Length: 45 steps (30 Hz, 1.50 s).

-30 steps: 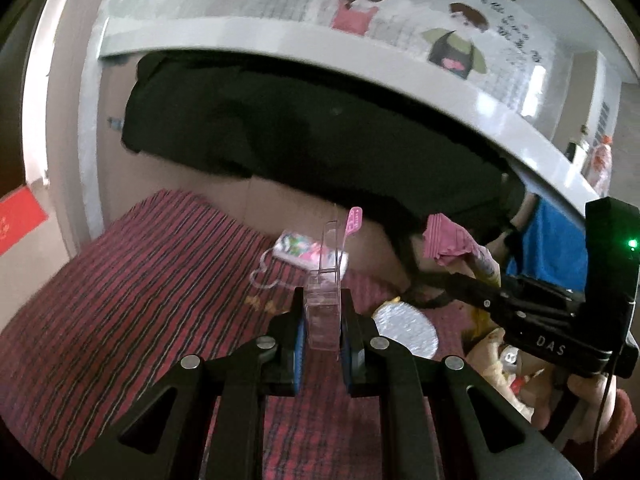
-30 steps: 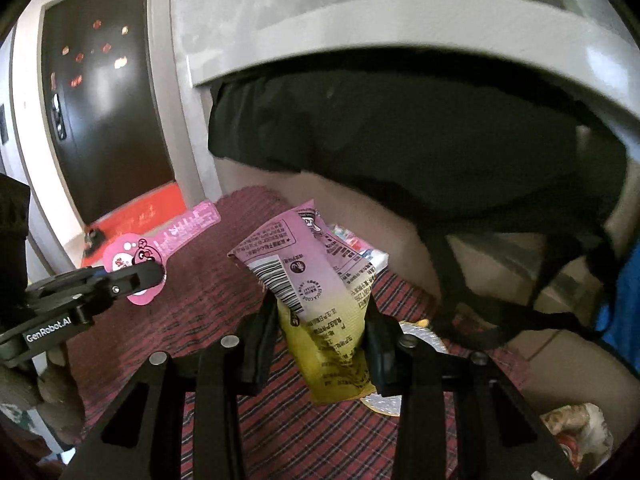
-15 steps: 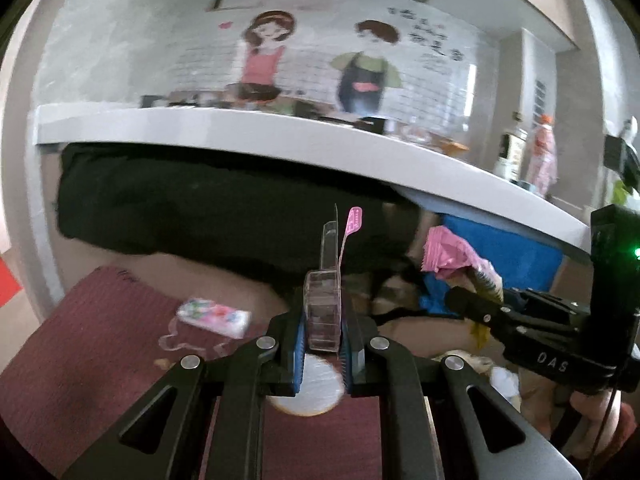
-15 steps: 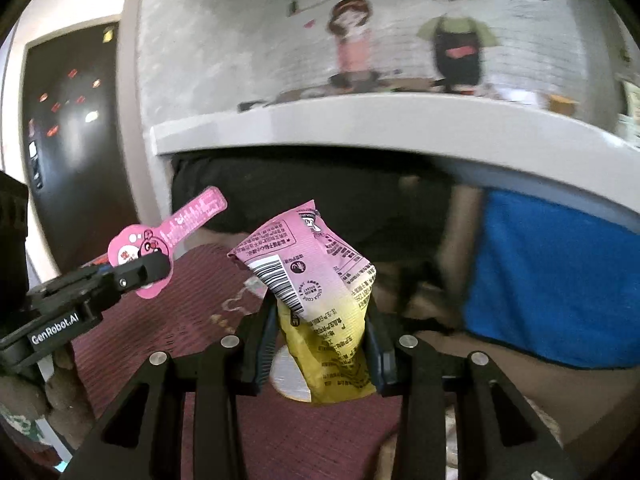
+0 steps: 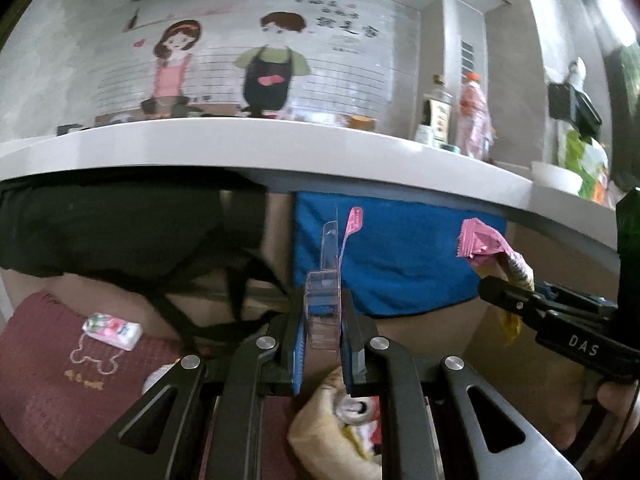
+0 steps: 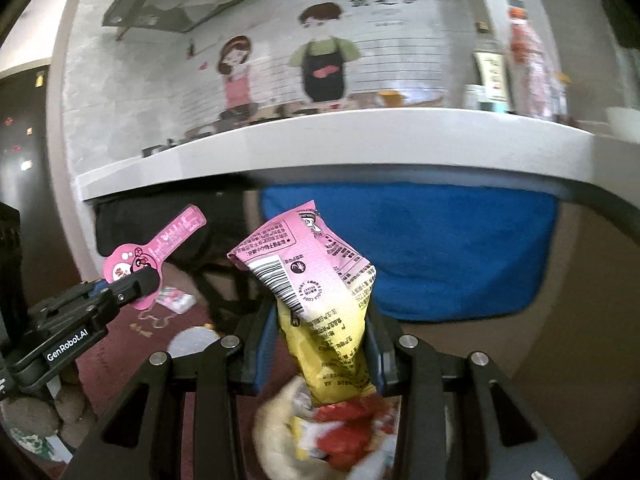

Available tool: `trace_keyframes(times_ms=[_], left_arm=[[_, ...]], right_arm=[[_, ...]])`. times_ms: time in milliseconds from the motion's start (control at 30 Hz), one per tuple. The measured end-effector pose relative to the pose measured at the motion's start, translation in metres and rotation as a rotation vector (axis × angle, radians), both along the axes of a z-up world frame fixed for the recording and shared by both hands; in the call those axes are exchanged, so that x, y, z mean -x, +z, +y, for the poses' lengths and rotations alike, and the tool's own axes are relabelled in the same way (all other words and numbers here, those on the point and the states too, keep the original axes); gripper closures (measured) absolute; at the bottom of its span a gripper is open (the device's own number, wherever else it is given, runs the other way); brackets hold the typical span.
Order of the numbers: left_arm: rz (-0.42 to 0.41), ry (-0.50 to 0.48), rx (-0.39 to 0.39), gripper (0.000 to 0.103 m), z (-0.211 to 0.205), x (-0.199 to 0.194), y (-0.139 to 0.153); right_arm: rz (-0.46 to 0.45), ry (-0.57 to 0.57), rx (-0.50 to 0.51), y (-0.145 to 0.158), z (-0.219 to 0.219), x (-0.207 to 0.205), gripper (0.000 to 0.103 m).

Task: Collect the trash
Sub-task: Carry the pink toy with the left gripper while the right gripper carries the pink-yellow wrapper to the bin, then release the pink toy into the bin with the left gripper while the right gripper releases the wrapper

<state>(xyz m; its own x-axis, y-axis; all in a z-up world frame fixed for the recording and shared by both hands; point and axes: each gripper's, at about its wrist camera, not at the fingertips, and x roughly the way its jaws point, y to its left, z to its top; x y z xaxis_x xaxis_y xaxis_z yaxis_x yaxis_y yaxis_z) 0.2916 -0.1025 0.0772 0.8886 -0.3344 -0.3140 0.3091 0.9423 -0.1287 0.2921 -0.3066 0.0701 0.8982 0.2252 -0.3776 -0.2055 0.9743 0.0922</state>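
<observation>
My left gripper (image 5: 322,340) is shut on a clear plastic blister pack with a pink card back (image 5: 324,300). From the right wrist view the same pink pack (image 6: 154,256) sticks up out of the left gripper (image 6: 132,284) at the left. My right gripper (image 6: 316,344) is shut on a crumpled pink and yellow snack wrapper (image 6: 316,288); that wrapper (image 5: 486,246) also shows at the right of the left wrist view. Below both grippers sits a pale bag holding trash (image 6: 320,428), with red and yellow wrappers and a can (image 5: 352,404) inside.
A white counter (image 5: 280,148) runs across ahead, with a black cloth (image 5: 120,232) and a blue cloth (image 5: 400,256) hanging under it. On the dark red mat (image 5: 48,368) lie a small tissue pack (image 5: 112,330) and a silver foil disc (image 6: 192,340). Bottles (image 5: 474,112) stand on the counter.
Both grippers have swung rightward and slightly up, from over the red mat to above the bag of trash. Each keeps its hold on its piece of trash.
</observation>
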Motion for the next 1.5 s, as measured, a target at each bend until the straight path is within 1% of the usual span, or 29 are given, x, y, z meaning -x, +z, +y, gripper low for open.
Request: trace_keyframes(times_ms=[133, 400, 633, 1233, 1333, 1400, 1433, 1467, 1500], left_arm=[[0.015, -0.021, -0.009, 0.088, -0.026, -0.002, -0.008], [0.044, -0.036, -0.033, 0.088, -0.045, -0.006, -0.023], [0.084, -0.042, -0.03, 0.088, -0.047, -0.012, -0.039], [0.214, -0.086, -0.027, 0.088, -0.053, -0.037, -0.081], [0.236, -0.108, -0.023, 0.088, -0.054, -0.043, -0.088], [0.285, -0.162, 0.007, 0.084, -0.054, -0.051, -0.096], [0.31, -0.181, 0.021, 0.075, -0.052, -0.055, -0.1], [0.321, -0.186, 0.029, 0.064, -0.051, -0.057, -0.102], [0.331, -0.188, 0.031, 0.06, -0.049, -0.059, -0.105]], right_arm=[[0.015, -0.028, -0.035, -0.01, -0.025, 0.005, 0.068], [0.059, -0.036, -0.077, -0.032, -0.046, 0.0, 0.068], [0.09, -0.025, -0.096, -0.048, -0.049, -0.003, 0.068], [0.182, -0.023, -0.092, -0.081, -0.05, -0.023, 0.068], [0.206, -0.021, -0.099, -0.089, -0.052, -0.028, 0.065], [0.232, -0.013, -0.096, -0.095, -0.051, -0.033, 0.06], [0.244, -0.016, -0.092, -0.099, -0.051, -0.035, 0.057], [0.252, -0.017, -0.088, -0.102, -0.05, -0.036, 0.052], [0.269, -0.018, -0.081, -0.106, -0.049, -0.038, 0.049]])
